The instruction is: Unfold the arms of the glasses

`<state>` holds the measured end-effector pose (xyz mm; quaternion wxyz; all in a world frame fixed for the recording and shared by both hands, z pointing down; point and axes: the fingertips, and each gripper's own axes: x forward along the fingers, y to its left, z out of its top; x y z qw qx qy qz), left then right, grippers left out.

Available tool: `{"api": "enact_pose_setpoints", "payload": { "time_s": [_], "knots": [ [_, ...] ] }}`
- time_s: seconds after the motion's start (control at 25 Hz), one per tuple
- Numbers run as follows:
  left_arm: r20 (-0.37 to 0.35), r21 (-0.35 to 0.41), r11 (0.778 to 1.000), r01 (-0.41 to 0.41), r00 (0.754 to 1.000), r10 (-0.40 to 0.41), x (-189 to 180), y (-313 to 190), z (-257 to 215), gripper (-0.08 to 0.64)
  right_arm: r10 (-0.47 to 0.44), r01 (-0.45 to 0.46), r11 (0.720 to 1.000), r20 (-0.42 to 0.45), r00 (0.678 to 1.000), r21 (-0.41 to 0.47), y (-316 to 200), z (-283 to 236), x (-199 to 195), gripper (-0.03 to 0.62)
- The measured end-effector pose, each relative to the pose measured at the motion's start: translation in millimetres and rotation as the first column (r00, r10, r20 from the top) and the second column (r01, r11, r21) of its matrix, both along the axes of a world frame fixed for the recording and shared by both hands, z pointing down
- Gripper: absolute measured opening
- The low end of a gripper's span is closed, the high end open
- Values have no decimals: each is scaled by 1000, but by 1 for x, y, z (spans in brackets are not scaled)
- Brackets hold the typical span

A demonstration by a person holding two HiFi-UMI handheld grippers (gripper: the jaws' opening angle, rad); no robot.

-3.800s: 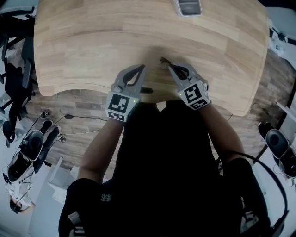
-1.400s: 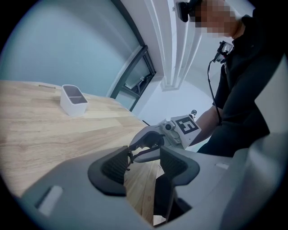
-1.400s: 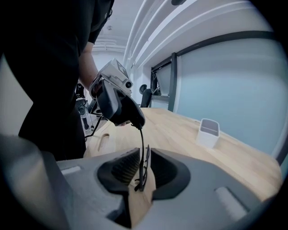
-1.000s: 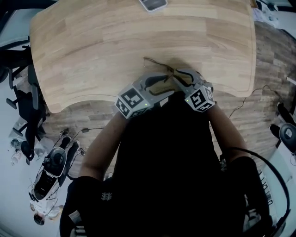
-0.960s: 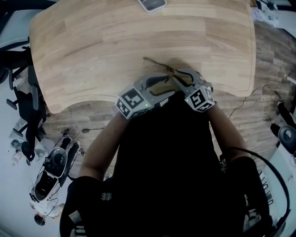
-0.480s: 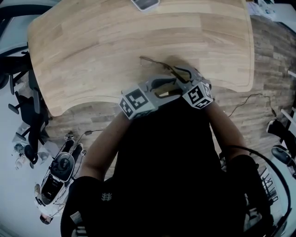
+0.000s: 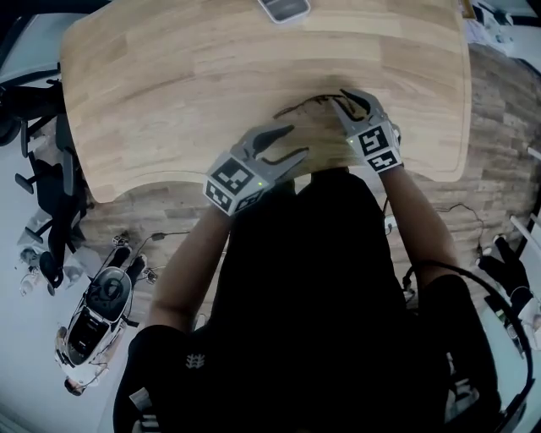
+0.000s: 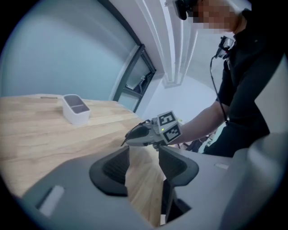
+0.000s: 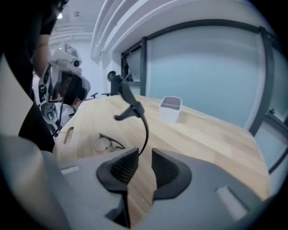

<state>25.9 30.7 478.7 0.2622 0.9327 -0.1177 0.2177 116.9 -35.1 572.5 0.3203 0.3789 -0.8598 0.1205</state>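
Note:
The glasses [image 7: 297,106], thin and dark-rimmed, are low over the wooden table [image 7: 169,84] at its near right. My right gripper [image 7: 347,98] is shut on them. In the right gripper view one arm [image 9: 145,123] rises from between the narrow jaws of the right gripper [image 9: 145,159], and the lenses [image 9: 105,143] lie to the left. My left gripper [image 7: 297,141] stands apart to the left of the glasses. Its jaws are closing with nothing between them. The left gripper [image 8: 143,157] looks across at the right gripper [image 8: 141,134].
A small white box [image 7: 283,8] stands at the table's far edge, also visible as the white box [image 8: 75,108] and white box [image 9: 170,108]. Office chairs [image 7: 34,144] and cabled gear [image 7: 93,313] are on the floor to the left. The person's dark torso hides the table's near edge.
The two grippers were close together at the glasses. Now the left gripper has drawn away to the left, and the right gripper has carried the glasses farther onto the table, to the right.

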Motion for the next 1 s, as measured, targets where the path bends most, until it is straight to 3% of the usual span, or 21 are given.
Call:
{"api": "enact_pose_setpoints", "payload": {
  "time_s": [0.12, 0.28, 0.56, 0.72, 1.0],
  "knots": [
    [133, 56, 991, 118, 983, -125, -18, -30, 23, 195, 102, -102, 994, 19, 995, -33, -12, -1, 5, 81],
    [241, 96, 979, 181, 950, -199, -22, -56, 48, 184, 123, -120, 989, 35, 992, -87, 16, 8, 1, 81],
    [334, 52, 987, 154, 929, -163, 2, -69, 97, 173, 112, -102, 984, 58, 992, -147, 51, 21, -3, 81],
    [350, 36, 994, 104, 930, -110, 18, -64, 115, 152, 130, -117, 983, 82, 988, -142, 49, 21, 2, 81],
    [384, 37, 996, 77, 919, -85, 22, -70, 130, 110, 144, -129, 981, 94, 985, -144, 46, 23, 10, 81]
  ]
}}
